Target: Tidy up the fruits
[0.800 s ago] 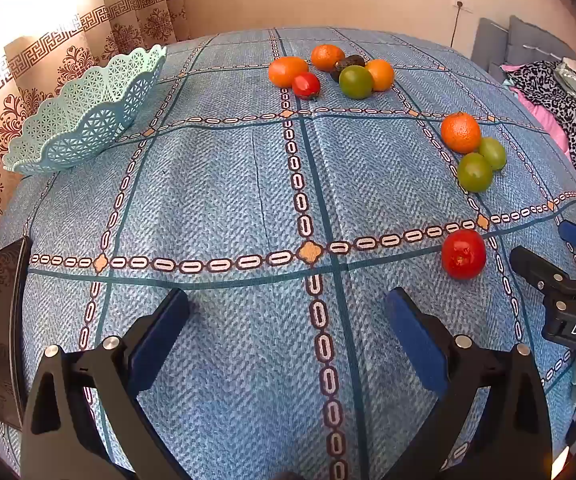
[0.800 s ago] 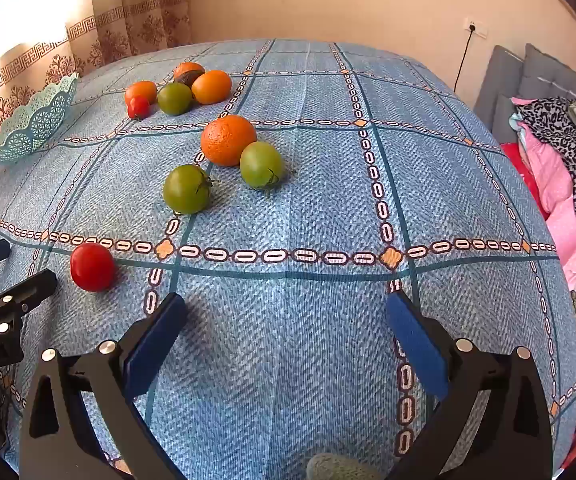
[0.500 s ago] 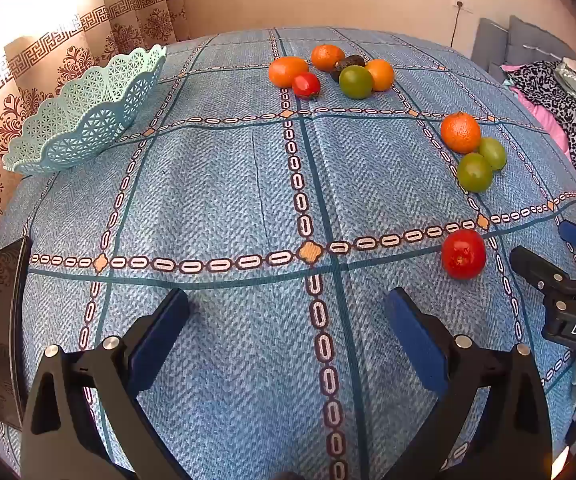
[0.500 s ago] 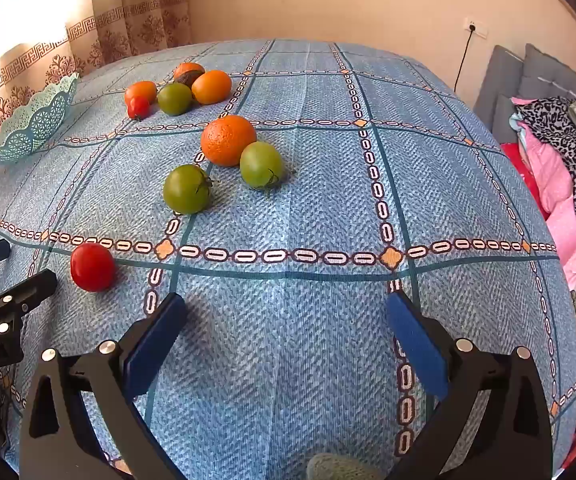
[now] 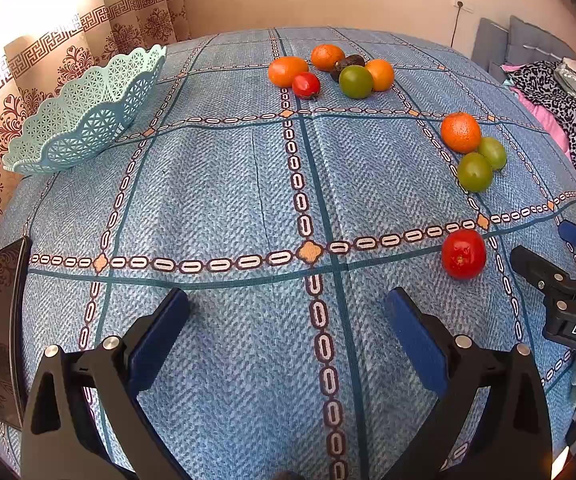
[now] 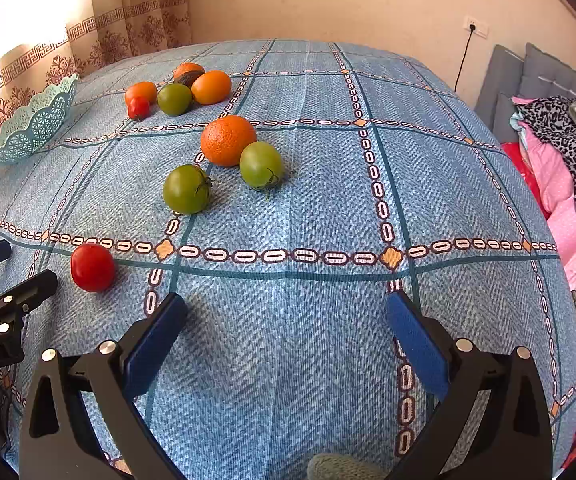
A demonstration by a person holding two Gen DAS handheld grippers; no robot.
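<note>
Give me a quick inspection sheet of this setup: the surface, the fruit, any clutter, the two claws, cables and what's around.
Surface: blue patterned tablecloth, flat.
Job's things: mint lattice basket at far left, no fruit seen in it; lone red tomato nearest; orange with two green tomatoes; far cluster of oranges, a green tomato, small red tomato and a dark fruit.
Clutter: black phone-like slab at the left edge.
Grippers: left gripper and right gripper both open, holding nothing.
Cables: black cord down from the wall socket.
Surroundings: patterned curtain, clothes pile on grey furniture.
</note>
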